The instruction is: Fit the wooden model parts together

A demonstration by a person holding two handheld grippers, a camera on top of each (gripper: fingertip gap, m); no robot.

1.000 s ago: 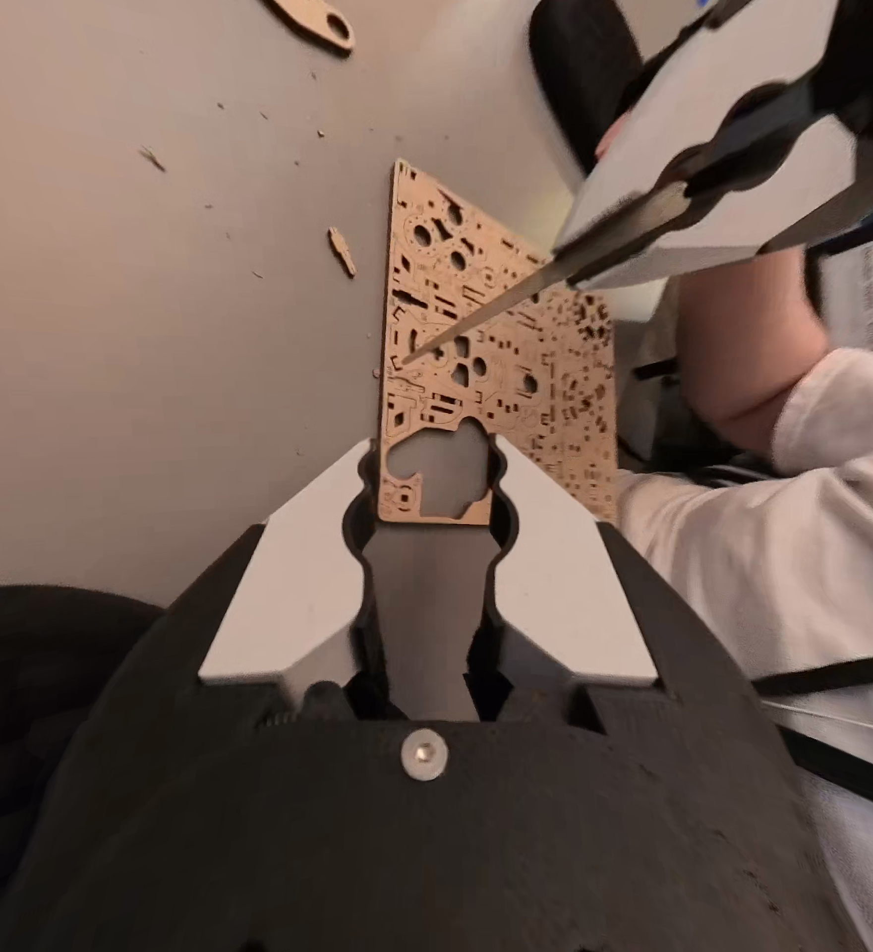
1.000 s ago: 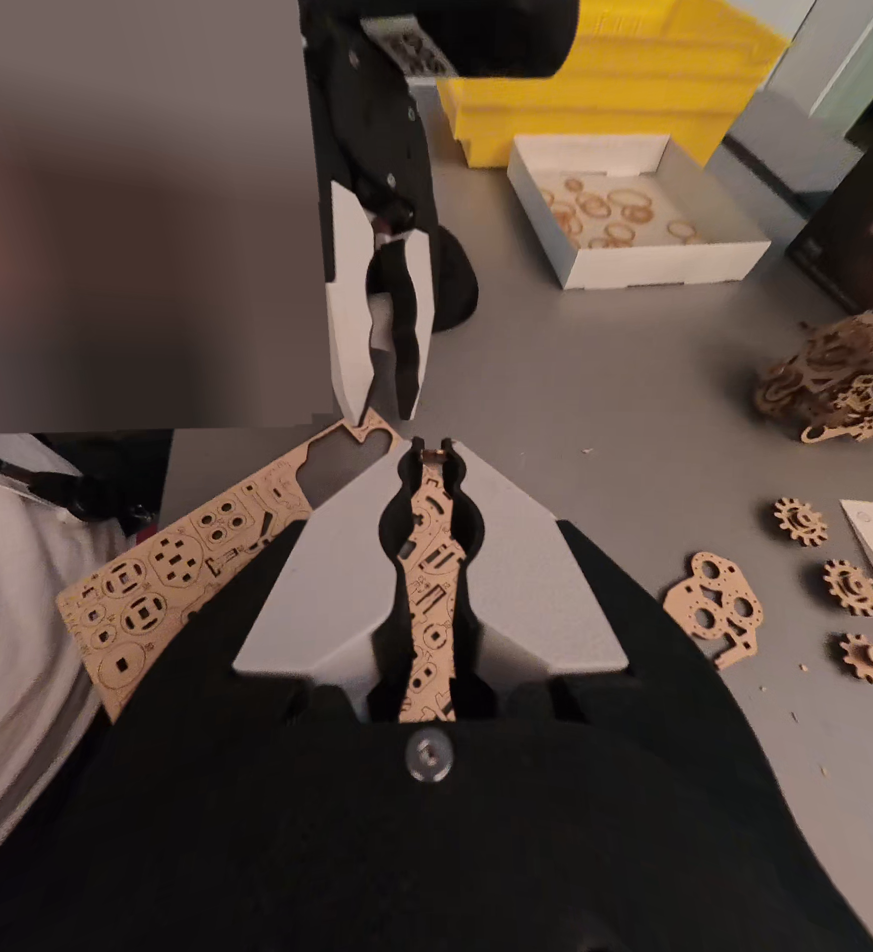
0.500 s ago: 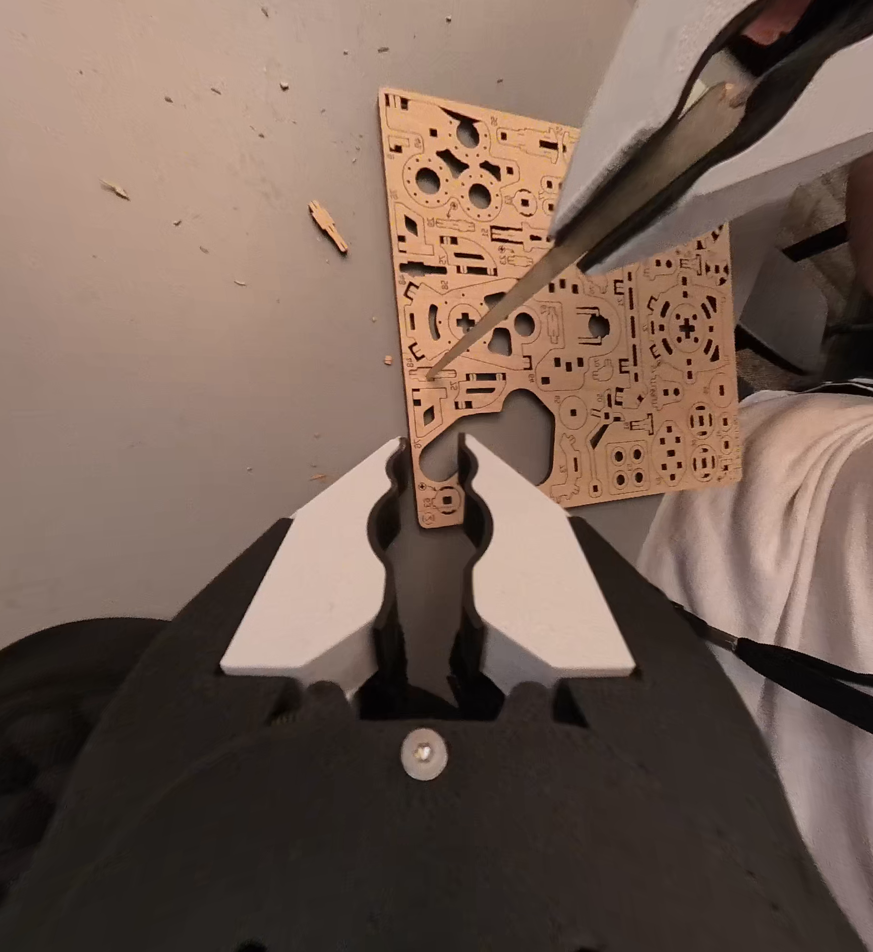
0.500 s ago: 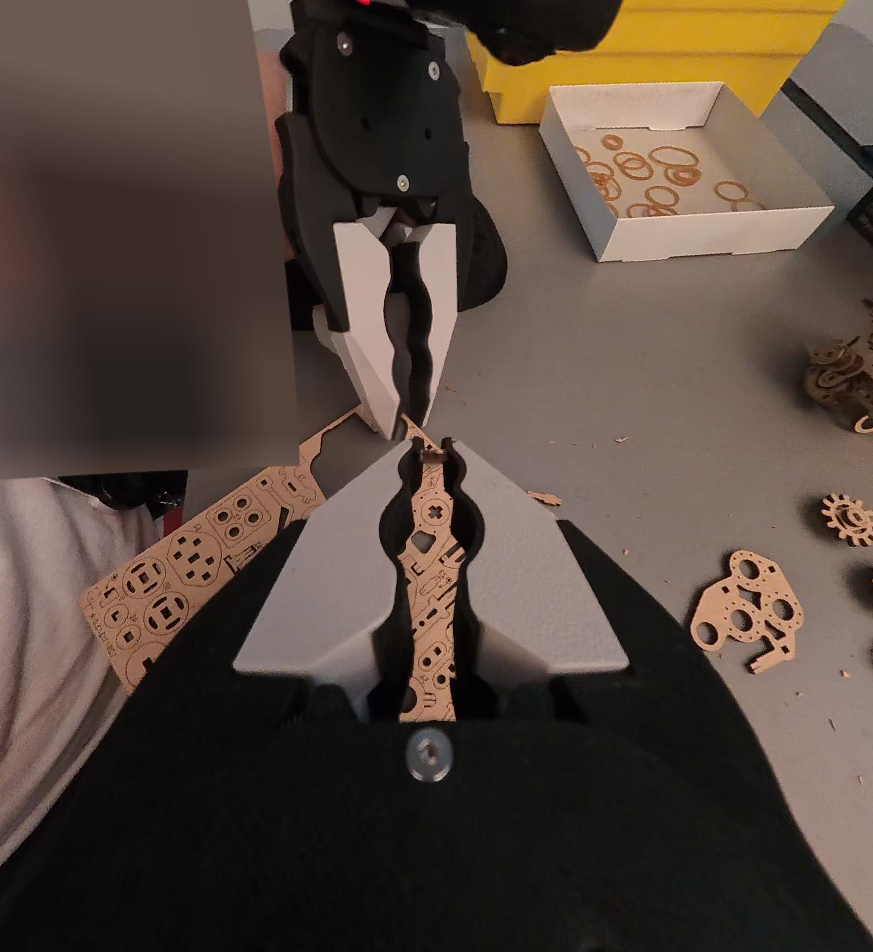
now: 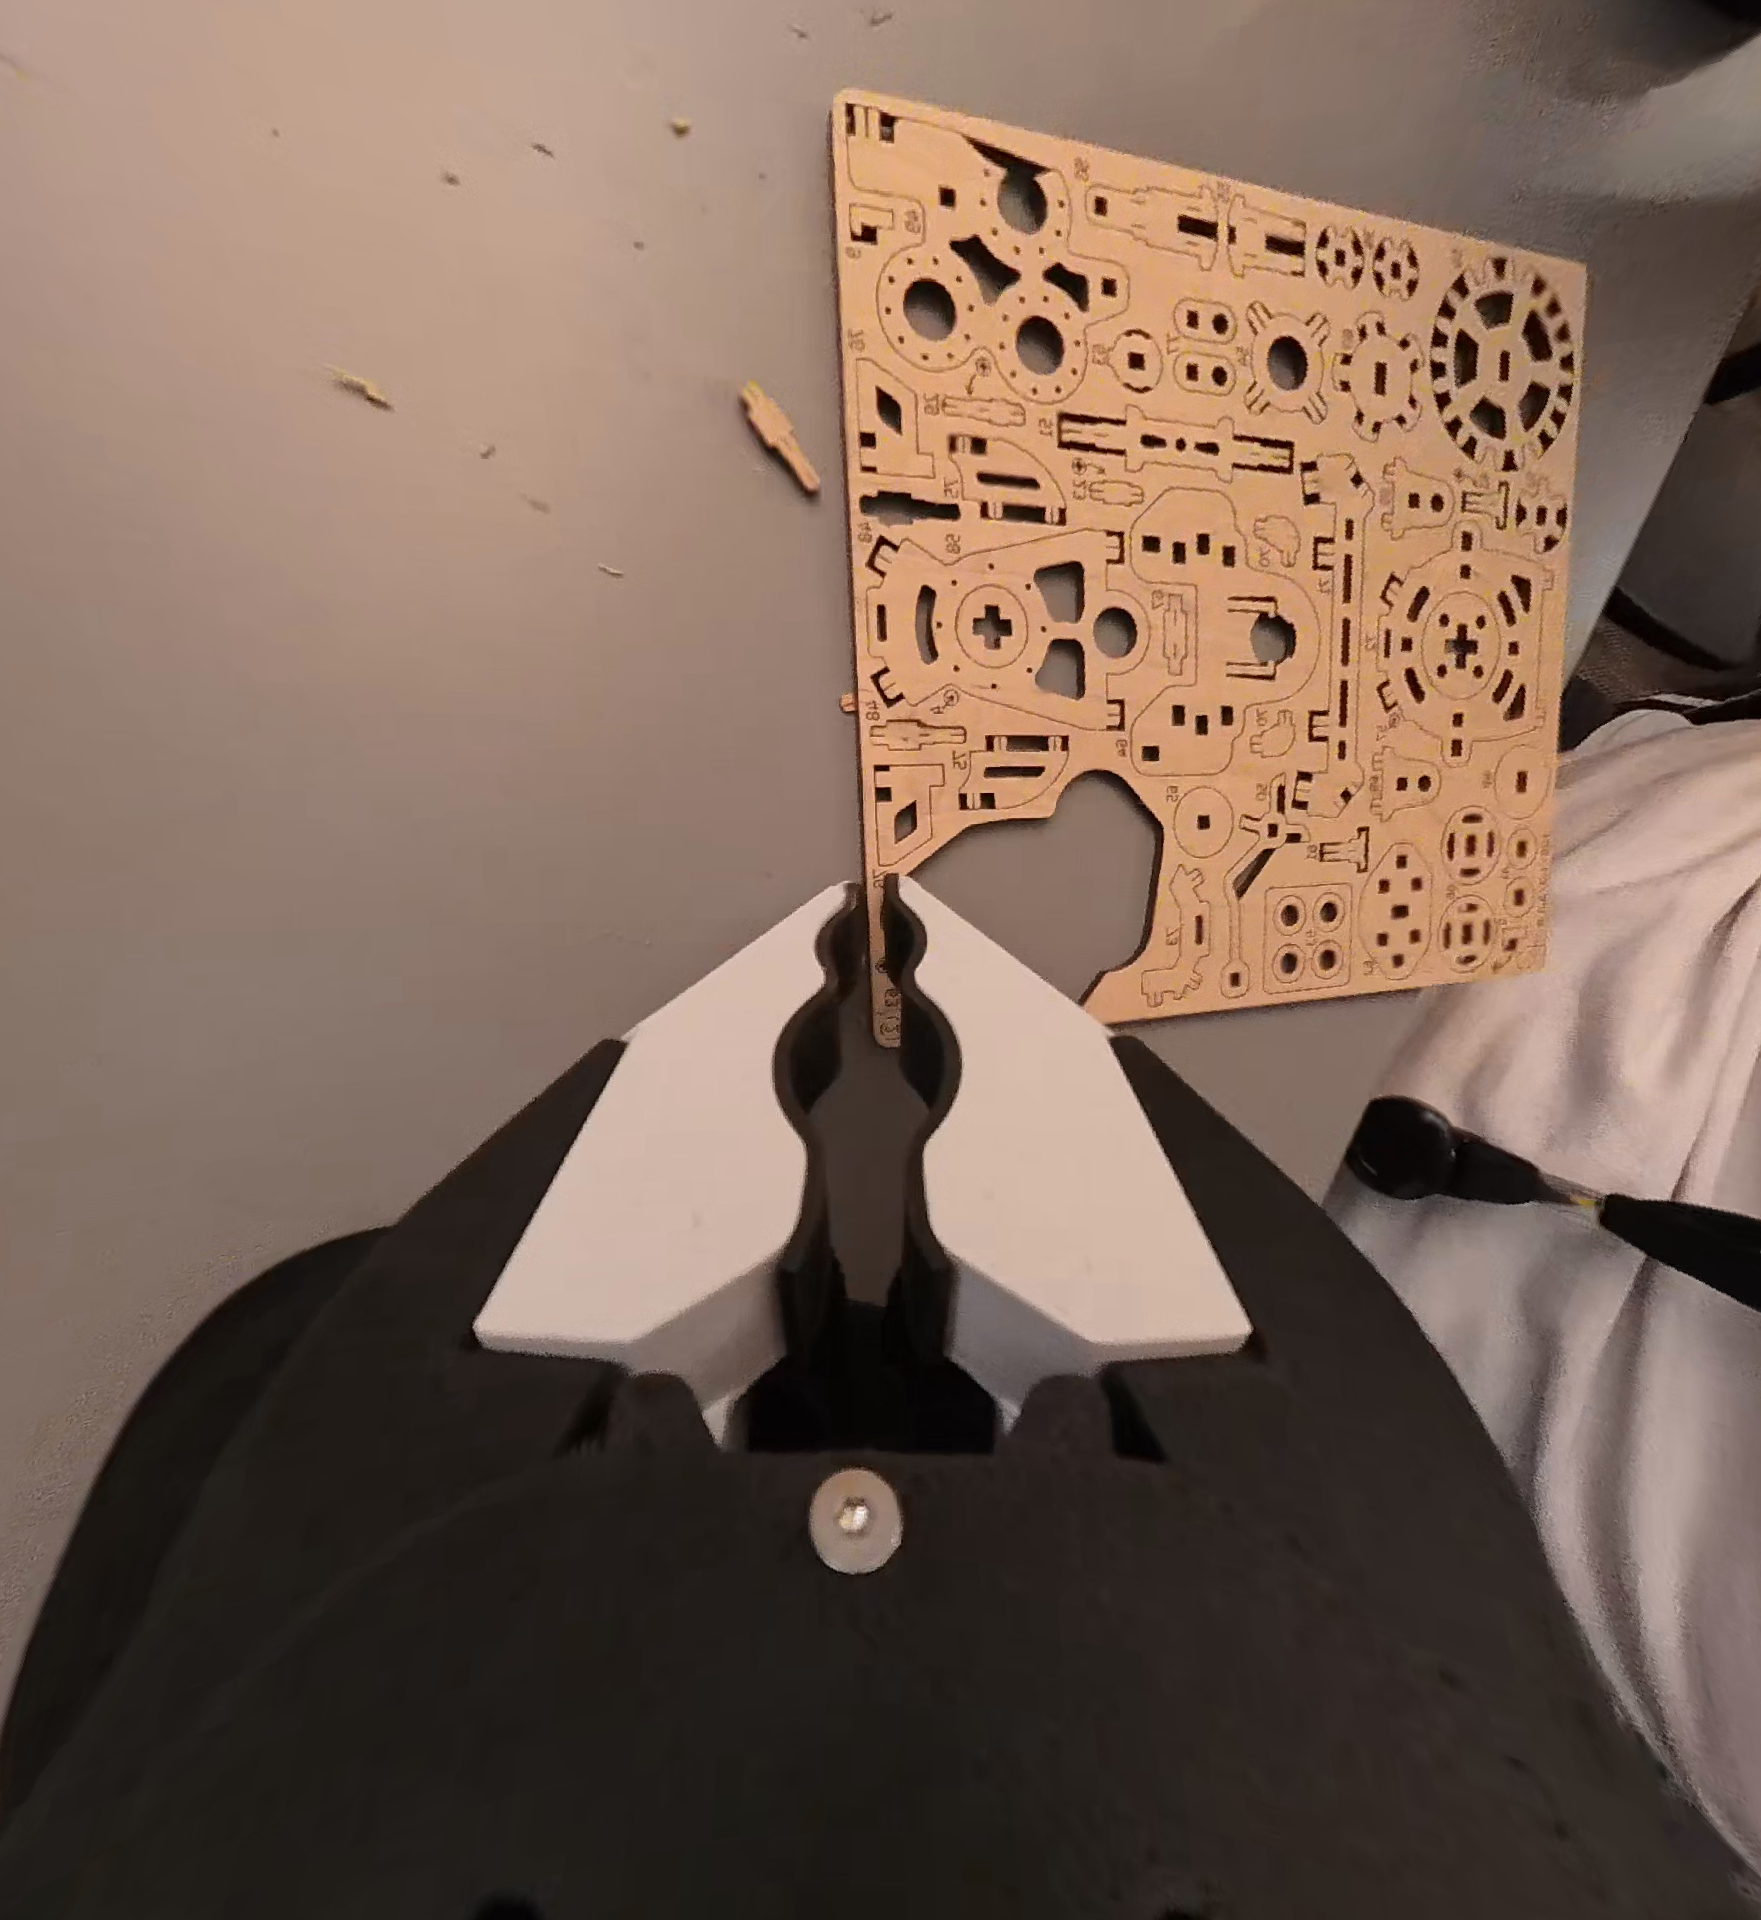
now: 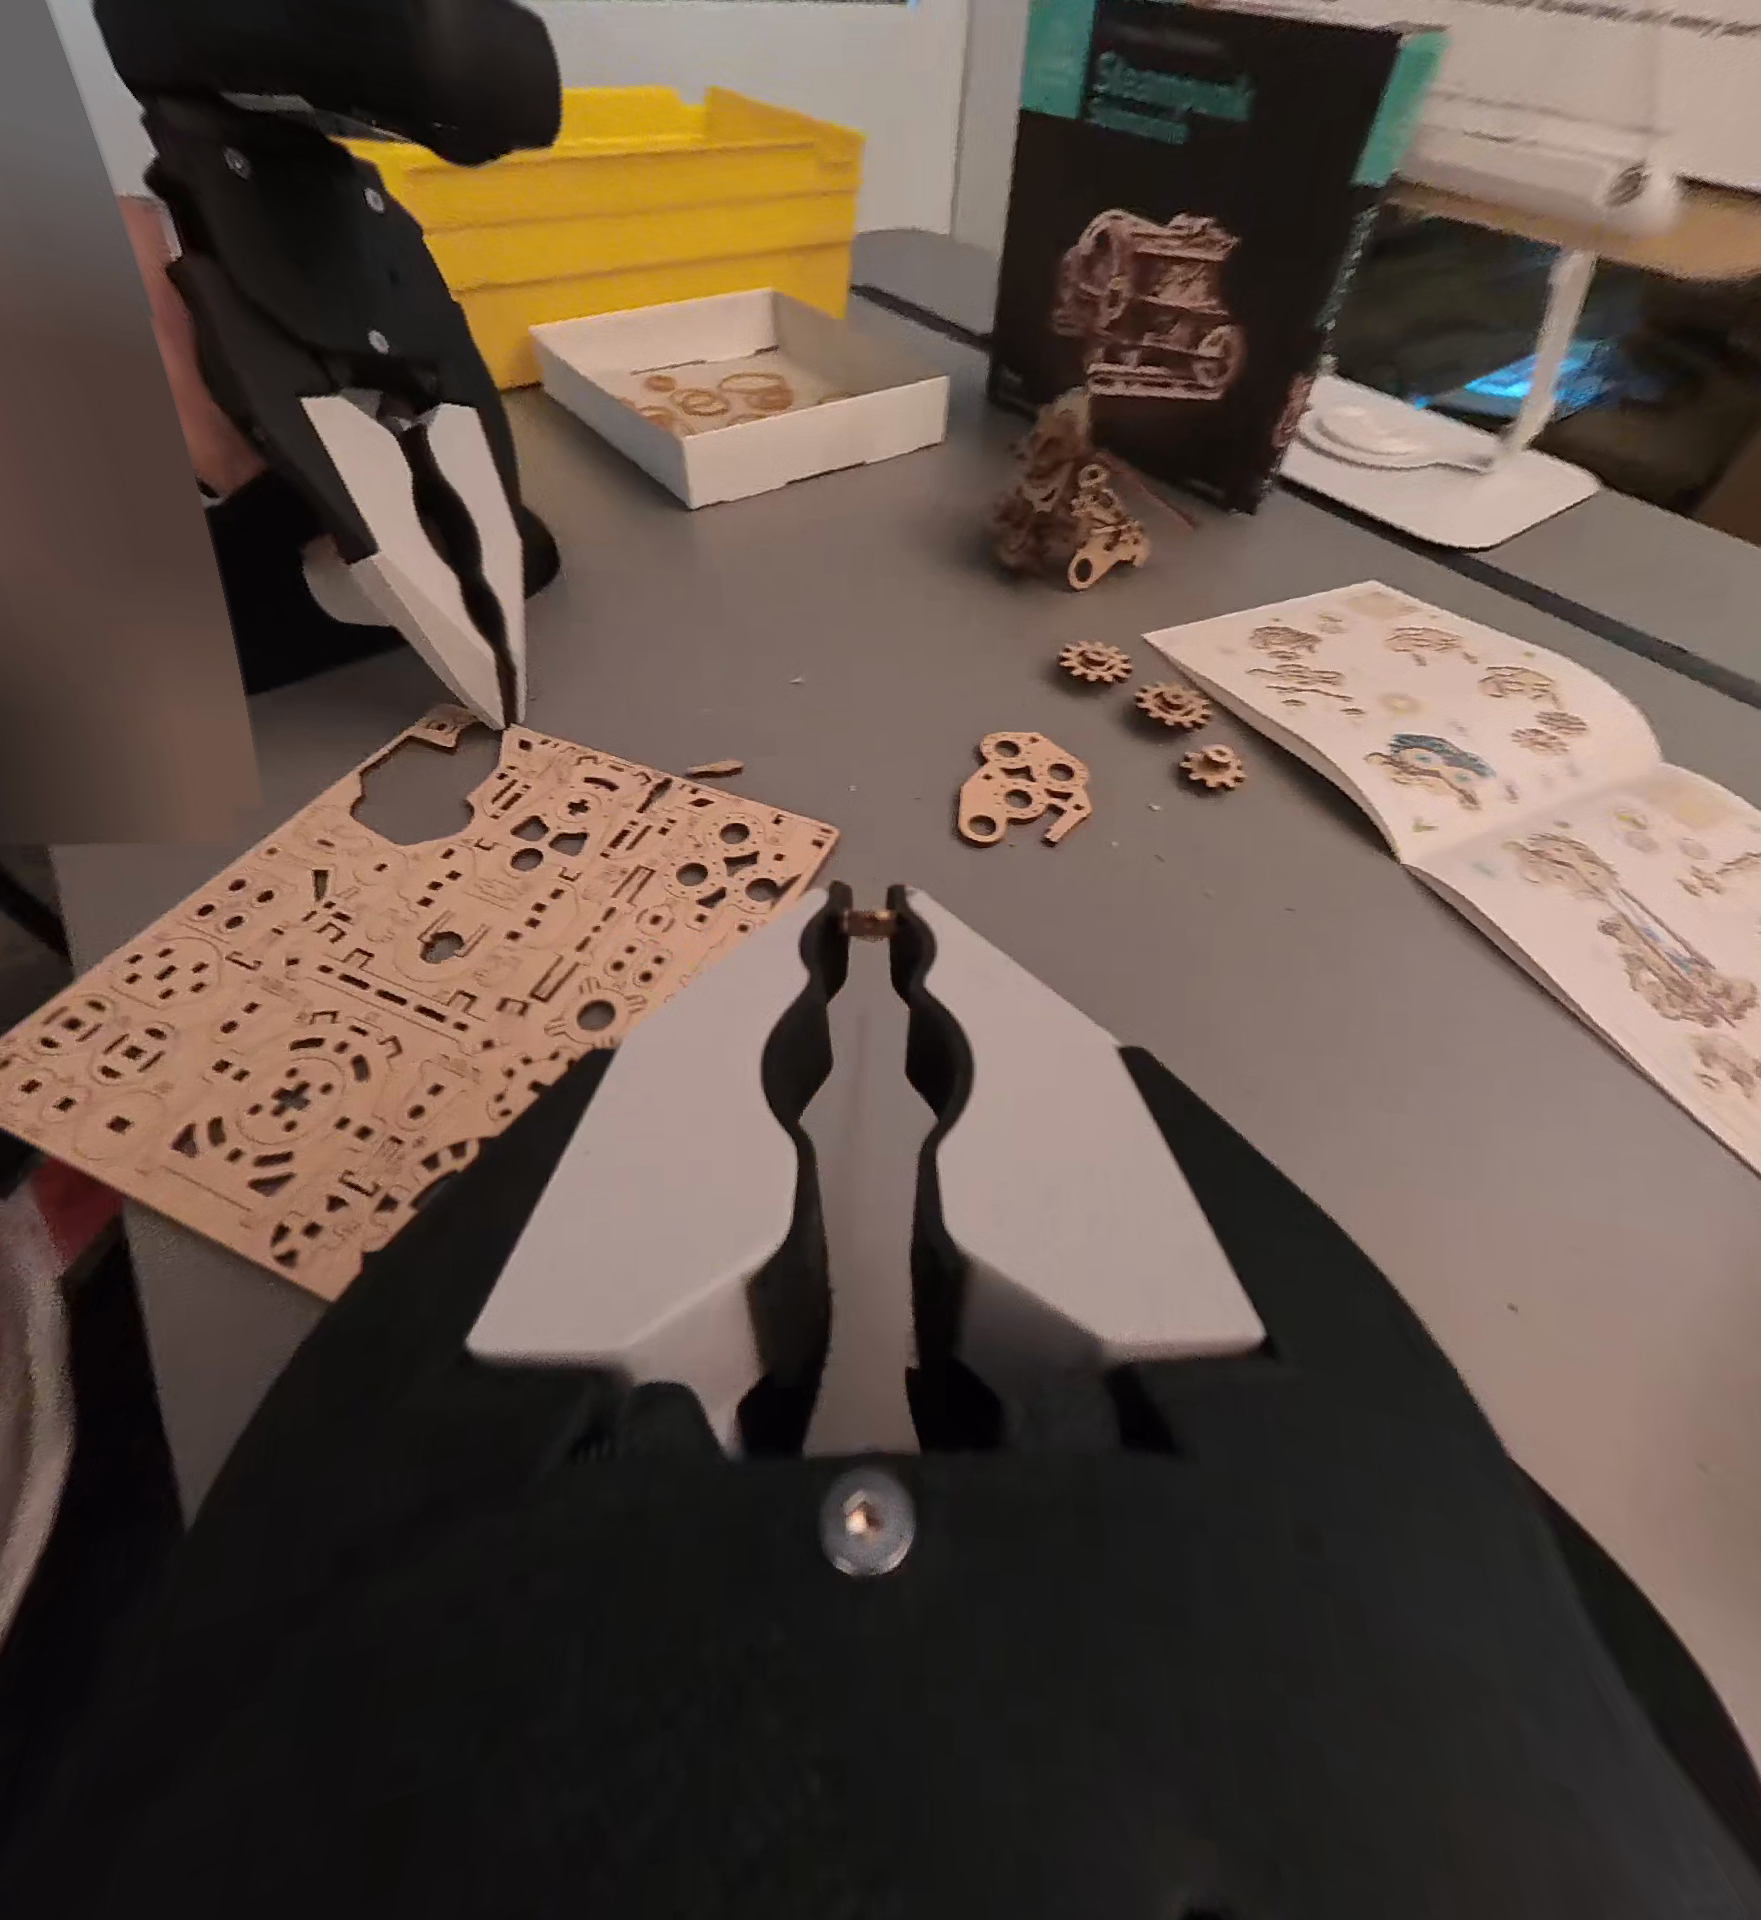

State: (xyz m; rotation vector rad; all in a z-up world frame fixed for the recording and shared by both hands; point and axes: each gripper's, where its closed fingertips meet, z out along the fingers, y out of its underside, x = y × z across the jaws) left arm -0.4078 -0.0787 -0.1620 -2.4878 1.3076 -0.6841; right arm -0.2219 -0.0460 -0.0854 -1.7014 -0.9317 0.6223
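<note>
Wooden parts sheet (image 6: 356, 997) flat on desk (image 6: 1219, 1039), ahead-left of right claw (image 6: 868, 902), long axis running left and toward person. Left claw (image 5: 877, 886) clenched on sheet's corner strip beside big cut-out hole — nearer claw to sheet by far. Right claw clamped on tiny wooden peg (image 6: 865, 922) at tips, raised, apart from sheet. Flat plate with holes (image 6: 1019, 788) — ahead-right of right claw, near; likely mate, judging by position.

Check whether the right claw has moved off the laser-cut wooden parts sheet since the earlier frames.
Yes. The right claw, pinching a small wooden piece, has pulled back from the laser-cut wooden parts sheet; its tips now sit past the sheet's edge over the bare grey table.
</note>
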